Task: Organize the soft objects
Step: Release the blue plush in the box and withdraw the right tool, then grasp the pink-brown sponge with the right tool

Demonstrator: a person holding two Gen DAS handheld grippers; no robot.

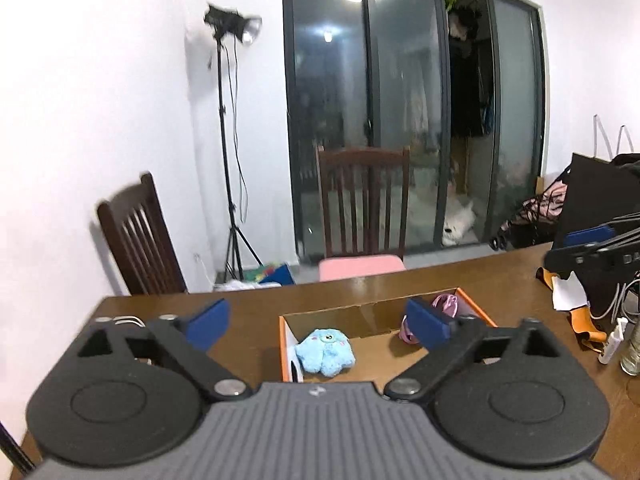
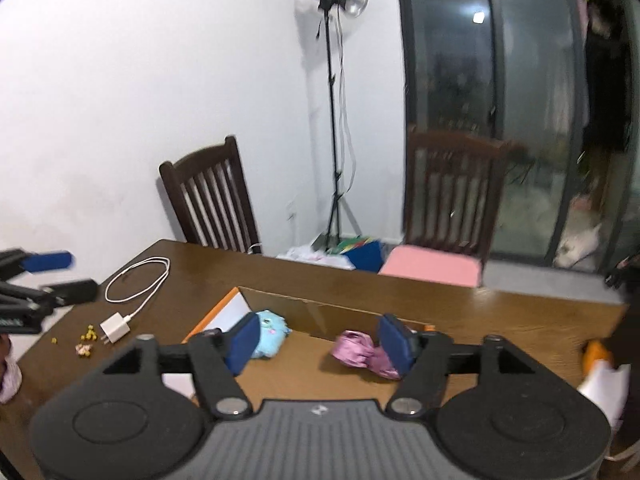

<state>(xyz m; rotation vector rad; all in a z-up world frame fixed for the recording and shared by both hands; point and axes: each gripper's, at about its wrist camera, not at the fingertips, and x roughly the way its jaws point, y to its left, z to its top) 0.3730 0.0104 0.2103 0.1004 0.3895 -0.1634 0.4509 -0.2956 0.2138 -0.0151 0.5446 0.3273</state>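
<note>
Both the left tongs (image 1: 318,322) and right tongs (image 2: 318,342) hang wide open and empty above the bench (image 2: 480,312). In the cardboard box (image 1: 332,314) below, the blue plush (image 1: 325,351) sits leftward, the pink pouch (image 2: 362,354) rightward, nearer the right tongs.

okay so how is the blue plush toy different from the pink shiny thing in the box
The blue plush toy is fuzzy, rounded and has a face; the pink fabric item is glossy, crumpled and faceless. The toy sits at the cardboard box's left end, the pink item toward the right. Both lie inside it, ungripped.
</note>
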